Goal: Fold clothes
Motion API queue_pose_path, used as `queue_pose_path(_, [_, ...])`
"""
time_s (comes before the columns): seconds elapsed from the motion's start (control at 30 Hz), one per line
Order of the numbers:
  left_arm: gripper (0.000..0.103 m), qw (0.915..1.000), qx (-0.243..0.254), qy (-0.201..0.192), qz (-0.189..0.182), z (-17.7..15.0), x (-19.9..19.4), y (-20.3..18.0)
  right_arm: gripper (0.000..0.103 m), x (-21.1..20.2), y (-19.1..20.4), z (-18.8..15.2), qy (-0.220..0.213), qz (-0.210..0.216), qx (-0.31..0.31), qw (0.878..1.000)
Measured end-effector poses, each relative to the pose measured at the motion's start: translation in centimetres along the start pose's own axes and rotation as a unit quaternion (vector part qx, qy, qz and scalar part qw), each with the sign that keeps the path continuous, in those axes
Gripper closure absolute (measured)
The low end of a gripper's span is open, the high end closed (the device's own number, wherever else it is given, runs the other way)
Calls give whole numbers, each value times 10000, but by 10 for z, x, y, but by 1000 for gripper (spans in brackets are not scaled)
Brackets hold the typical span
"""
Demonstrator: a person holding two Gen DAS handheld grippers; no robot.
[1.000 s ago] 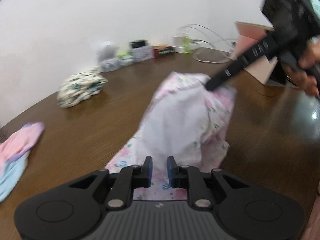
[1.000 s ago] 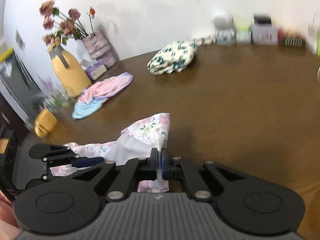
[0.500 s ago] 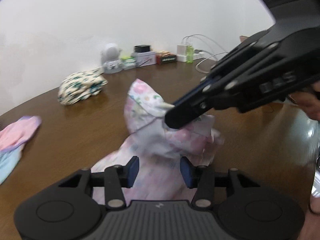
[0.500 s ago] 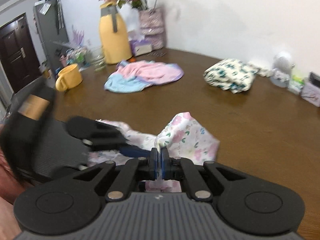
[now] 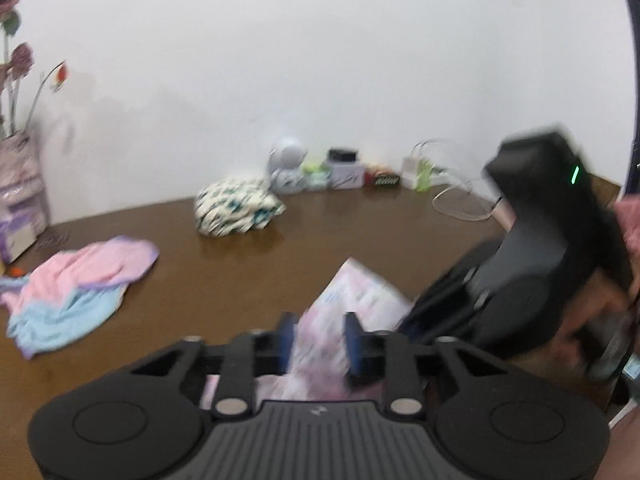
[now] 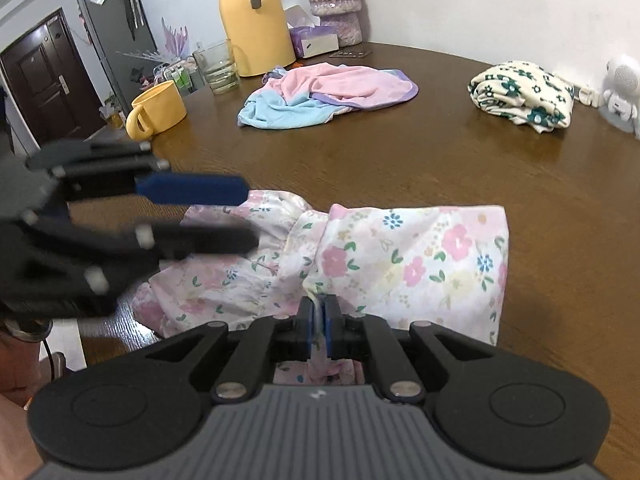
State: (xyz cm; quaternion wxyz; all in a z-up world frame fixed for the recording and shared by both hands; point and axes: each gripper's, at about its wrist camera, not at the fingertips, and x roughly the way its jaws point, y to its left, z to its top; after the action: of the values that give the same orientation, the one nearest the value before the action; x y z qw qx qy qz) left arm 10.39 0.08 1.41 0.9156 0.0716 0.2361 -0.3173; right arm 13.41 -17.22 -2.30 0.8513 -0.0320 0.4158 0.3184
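Observation:
A white garment with pink flowers lies bunched on the brown table, one half laid over the other. My right gripper pinches a fold of its near edge; the jaws are opening slightly and the cloth is still between the pads. My left gripper has a peak of the same garment between its blue fingers, which stand apart and are closing. In the right wrist view the left gripper hovers over the garment's left end. A hand holds the right gripper's black body.
A pink and blue garment lies crumpled at the back. A folded cream garment with green flowers sits back right. A yellow mug, glass, yellow flask and vase line the far left edge.
The left gripper opened wide, then narrowed again around the floral cloth. The right gripper carried its pinched corner across and down, so the raised cloth now lies lower on the table.

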Motion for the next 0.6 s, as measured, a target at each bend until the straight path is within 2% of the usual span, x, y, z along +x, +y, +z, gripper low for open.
queue_pose_path(0.07, [91,9998,139,139,-86,7,16,-3,97,1,-1,-3,-88,50,87,9999])
queue_pose_path(0.13, [92,9988,85,478,-104,8,38,-1,95,1,-1,-7,-187,109,170,9996])
queue_pose_path(0.2, [92,9965,-17,833,5,3,60,5,93,-6,-2,-13,-257,243,218,9991])
queue_pose_path(0.3, [93,9940,-147,1083,101,-9,77,14,93,-31,-2,-22,-411,438,165,9981])
queue_pose_path(0.4, [93,9941,-185,1069,92,-14,79,18,92,-61,-9,-27,-756,240,83,9968])
queue_pose_path(0.5, [92,9940,-121,1082,124,-17,79,18,87,-73,-21,-26,-1103,-237,-40,9936])
queue_pose_path(0.6, [92,9939,-98,1086,151,-19,78,17,87,-55,-32,-25,-959,-527,-219,9937])
